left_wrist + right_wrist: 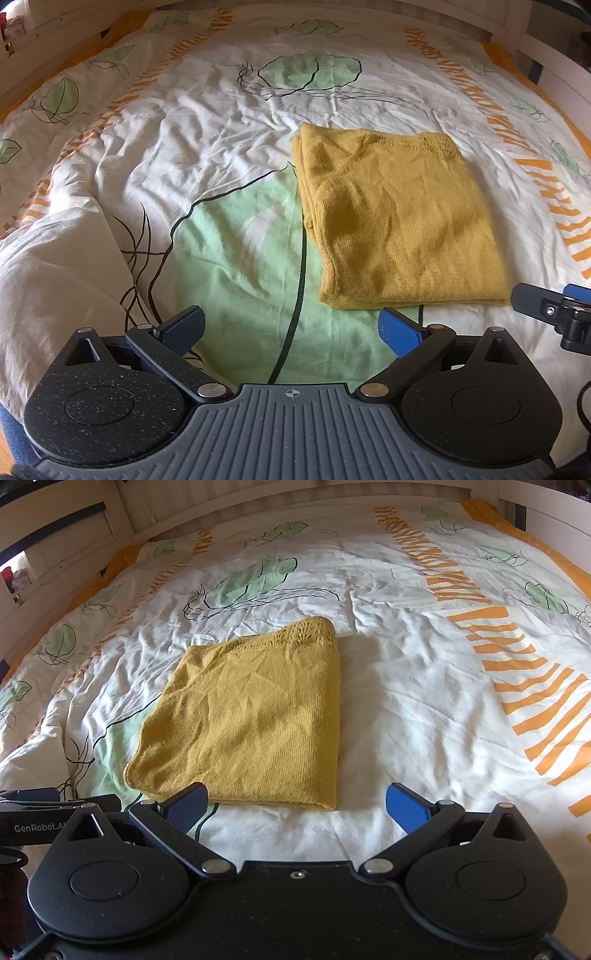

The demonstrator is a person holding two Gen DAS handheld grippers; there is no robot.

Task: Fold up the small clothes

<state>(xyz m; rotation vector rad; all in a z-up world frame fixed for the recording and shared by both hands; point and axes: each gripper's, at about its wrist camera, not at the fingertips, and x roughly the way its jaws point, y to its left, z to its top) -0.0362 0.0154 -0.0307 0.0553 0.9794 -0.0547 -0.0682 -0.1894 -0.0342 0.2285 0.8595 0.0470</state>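
Folded sweater on the bed, both your grippers empty.
Left wrist: your left gripper (291, 328) is spread wide, the mustard sweater (399, 221) lying folded ahead-right on the duvet (184, 110). Right wrist: your right gripper (295, 806) gapes wide, sweater (251, 720) just ahead-left.

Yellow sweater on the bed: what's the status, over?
Left tongs open, empty. Right tongs open, empty. Yellow sweater folded flat on the bedspread, untouched. Nothing in the way.
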